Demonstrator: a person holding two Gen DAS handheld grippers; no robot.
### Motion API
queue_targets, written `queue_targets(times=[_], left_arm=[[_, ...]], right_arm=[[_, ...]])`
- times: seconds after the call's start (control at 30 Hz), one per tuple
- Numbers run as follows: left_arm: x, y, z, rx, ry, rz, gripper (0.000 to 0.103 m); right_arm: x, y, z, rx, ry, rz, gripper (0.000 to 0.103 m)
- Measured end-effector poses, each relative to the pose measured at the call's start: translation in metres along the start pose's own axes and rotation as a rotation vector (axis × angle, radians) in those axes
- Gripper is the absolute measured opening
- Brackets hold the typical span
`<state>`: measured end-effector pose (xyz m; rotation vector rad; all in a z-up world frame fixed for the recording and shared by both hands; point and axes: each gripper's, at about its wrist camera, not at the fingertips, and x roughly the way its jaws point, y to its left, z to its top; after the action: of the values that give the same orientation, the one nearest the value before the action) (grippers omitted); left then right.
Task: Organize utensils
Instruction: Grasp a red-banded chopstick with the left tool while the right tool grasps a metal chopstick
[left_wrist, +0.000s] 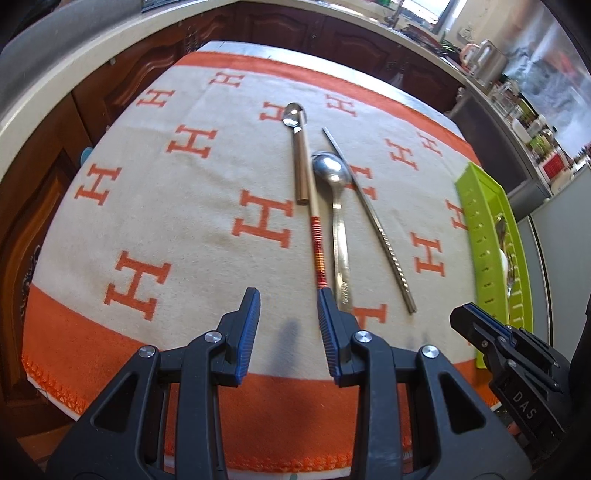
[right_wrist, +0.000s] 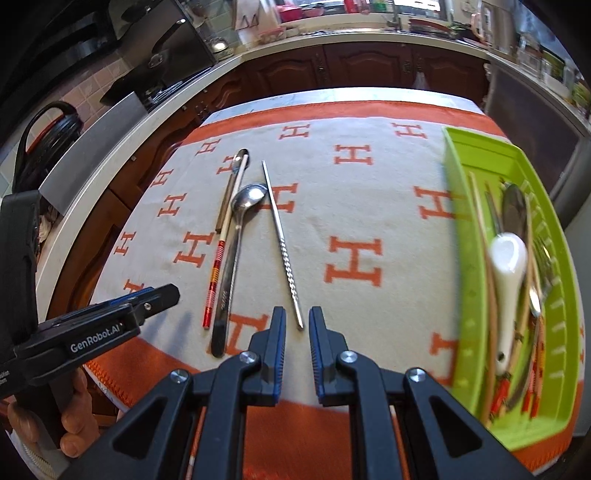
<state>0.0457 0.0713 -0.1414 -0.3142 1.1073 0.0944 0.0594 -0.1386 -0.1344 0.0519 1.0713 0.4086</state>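
On the orange-and-cream H-pattern cloth lie a large steel spoon (left_wrist: 338, 221) (right_wrist: 236, 236), a red-banded chopstick (left_wrist: 316, 218) (right_wrist: 221, 251), a small brown-handled spoon (left_wrist: 297, 147) (right_wrist: 231, 184) and a twisted metal chopstick (left_wrist: 369, 218) (right_wrist: 282, 240). My left gripper (left_wrist: 286, 299) is open and empty, its right finger by the red chopstick's near end. My right gripper (right_wrist: 297, 317) is open a little and empty, just short of the metal chopstick's near tip. A green tray (right_wrist: 476, 155) (left_wrist: 476, 221) at the right holds several utensils, among them a white ceramic spoon (right_wrist: 508, 266).
The cloth covers a table (right_wrist: 332, 94) with dark wooden cabinets (right_wrist: 369, 66) and a countertop beyond. The right gripper's body (left_wrist: 509, 354) shows in the left wrist view; the left gripper's body (right_wrist: 92, 332) and the hand that holds it show in the right wrist view.
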Motion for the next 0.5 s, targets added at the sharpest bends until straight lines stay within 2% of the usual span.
queue_targets(times=[0.23, 0.3, 0.4, 0.5], left_arm=[[0.018, 0.006, 0.016, -0.033, 0.018, -0.031, 0.029], [0.022, 0.006, 0.021, -0.036, 0.016, -0.038, 0.029], [0.03, 0.005, 0.03, -0.038, 0.018, -0.04, 0.03], [0.037, 0.002, 0.037, -0.033, 0.023, -0.036, 0.03]], right_arm=[[0.033, 0.008, 0.018, -0.056, 0.032, 0.015, 0.013], [0.044, 0.009, 0.022, -0.077, 0.042, 0.003, 0.02], [0.06, 0.01, 0.026, -0.098, 0.067, -0.006, 0.021], [0.063, 0.016, 0.031, -0.151, 0.035, -0.03, 0.022]])
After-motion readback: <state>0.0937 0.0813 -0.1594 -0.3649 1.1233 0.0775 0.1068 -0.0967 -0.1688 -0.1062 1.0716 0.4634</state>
